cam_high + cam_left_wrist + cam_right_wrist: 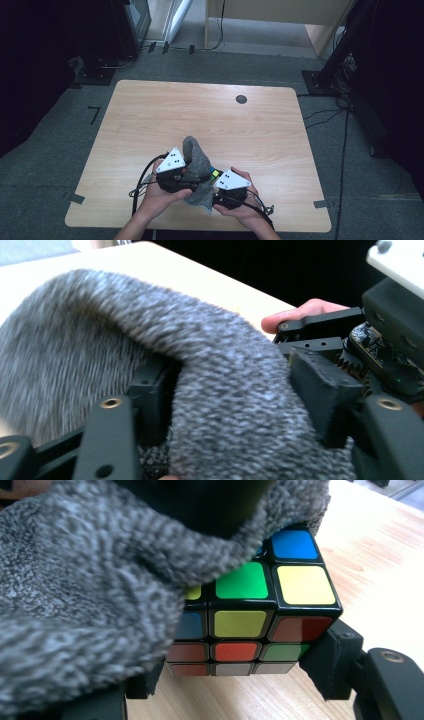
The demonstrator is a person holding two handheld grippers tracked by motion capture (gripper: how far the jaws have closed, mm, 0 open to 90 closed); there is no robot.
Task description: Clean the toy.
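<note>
While both hands sit close together at the near edge of the bench (150, 115), a grey knitted cloth (196, 165) rises between them, its top standing up in a soft peak just beyond the left tongs (192, 181) in the high view. A puzzle cube (255, 615) with coloured stickers lies under the cloth's right side, just beside the right tongs (217, 195); in the high view a small patch of its green and yellow faces peeks out at the cloth's edge.

In the right gripper view the cube sits between the two black jaws, with the right pad (332, 662) pressed against its lower right corner and the other jaw buried under the cloth on the cube's left. The right tongs are clamped on the cube, and the cloth hangs over the cube's upper left part, covering several stickers.

In the left gripper view a thick fold of the cloth bulges up between the jaws, which stand apart; the pad (320, 390) to the right of the fold lies against it, and the other jaw is half hidden behind it. The right tongs and a fingertip of the right hand (300, 312) show just past the cloth.
</note>
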